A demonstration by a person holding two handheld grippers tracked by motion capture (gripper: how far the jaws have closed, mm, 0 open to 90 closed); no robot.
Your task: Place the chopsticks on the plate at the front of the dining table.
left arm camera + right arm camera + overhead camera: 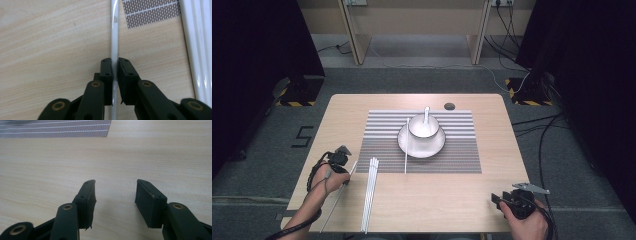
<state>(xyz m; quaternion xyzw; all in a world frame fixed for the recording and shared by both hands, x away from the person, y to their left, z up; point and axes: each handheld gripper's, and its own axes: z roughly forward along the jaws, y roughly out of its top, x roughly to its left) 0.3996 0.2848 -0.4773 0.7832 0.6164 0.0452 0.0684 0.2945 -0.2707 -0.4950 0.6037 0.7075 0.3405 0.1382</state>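
- My left gripper (114,62) pinches a thin white chopstick (114,37); in the left gripper view the jaws press on it from both sides, and its lower end is hidden between them.
- In the high view this chopstick (337,192) lies near the table's (437,200) left front, slanting toward the near edge; the hand covers its middle.
- It looks glossy and straight, with a small mark I cannot read.
- A bundle of white chopsticks (369,195) lies just beside it; its edge is cut off at the right of the left gripper view.
- One more single chopstick (406,147) leans on the plate (422,147) on the striped mat (462,145).
- A bowl (423,126) with a spoon (427,112) sits on that plate.
- My right gripper (115,192) rests over bare wood at the right front, jaws spread wide, gripping nothing.
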